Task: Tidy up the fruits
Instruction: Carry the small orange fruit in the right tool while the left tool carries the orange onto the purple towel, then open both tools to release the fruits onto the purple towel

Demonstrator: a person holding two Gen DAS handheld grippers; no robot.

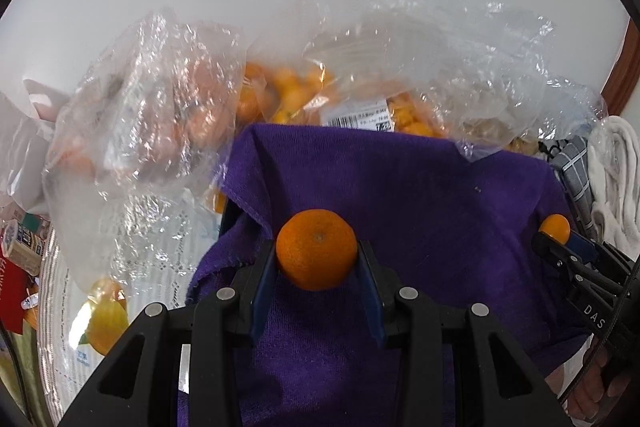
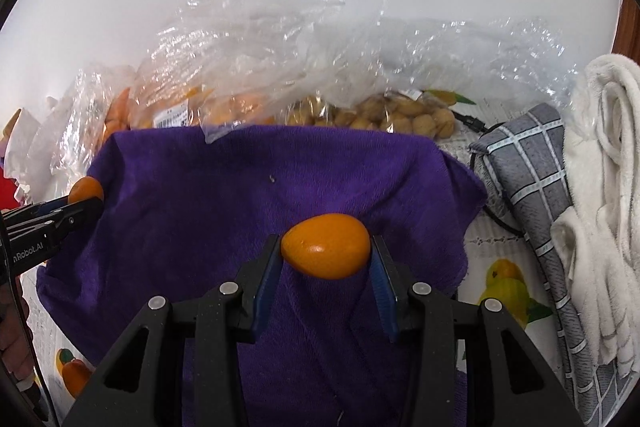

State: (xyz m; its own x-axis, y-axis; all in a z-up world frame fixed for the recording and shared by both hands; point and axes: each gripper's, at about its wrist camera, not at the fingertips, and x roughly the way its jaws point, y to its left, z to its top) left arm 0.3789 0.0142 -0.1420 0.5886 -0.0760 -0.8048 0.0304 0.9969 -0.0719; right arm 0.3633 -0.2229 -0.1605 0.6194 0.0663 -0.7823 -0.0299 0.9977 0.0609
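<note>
Left gripper (image 1: pixel 317 255): squeezes a round orange (image 1: pixel 316 249).
Right gripper (image 2: pixel 326 247): squeezes a small oval orange fruit (image 2: pixel 325 245).
Under both: purple towel (image 2: pixel 224 187).
Just past the towel: clear bags of fruit (image 1: pixel 360 95) in the way.
Right of right gripper: grey checked cloth (image 2: pixel 532 163), white towel (image 2: pixel 604 155).

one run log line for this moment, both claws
left claw: shut on mandarin | right claw: shut on kumquat | both over purple towel
</note>
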